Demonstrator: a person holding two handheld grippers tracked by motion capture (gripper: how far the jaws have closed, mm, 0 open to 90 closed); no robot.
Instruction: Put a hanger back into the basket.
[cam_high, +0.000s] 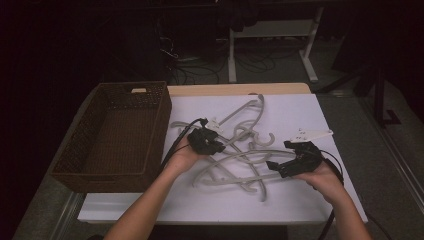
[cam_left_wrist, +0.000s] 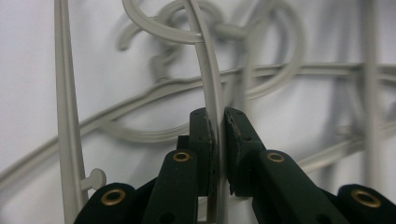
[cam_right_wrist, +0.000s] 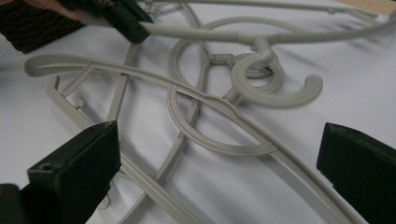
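Left gripper (cam_left_wrist: 218, 133) clamped on thin arm of grey plastic hanger (cam_left_wrist: 208, 70): light, stiff, smooth, tangle-prone; hold mid-arm. Right gripper (cam_right_wrist: 219, 163) fingers wide, empty.

Standing in a dim room, with light falling mostly on the white table top (cam_high: 300, 107) and the far side sinking into near black. Showing a strip of pale wood (cam_high: 240, 89) along the table's far edge. Sitting on the table's left part, a dark woven basket (cam_high: 75, 150). Resting on a grey floor (cam_high: 390, 130). Rising beyond the table, a white desk frame (cam_high: 272, 30), with dark cables (cam_high: 200, 70) lying tangled on the floor beside its legs.
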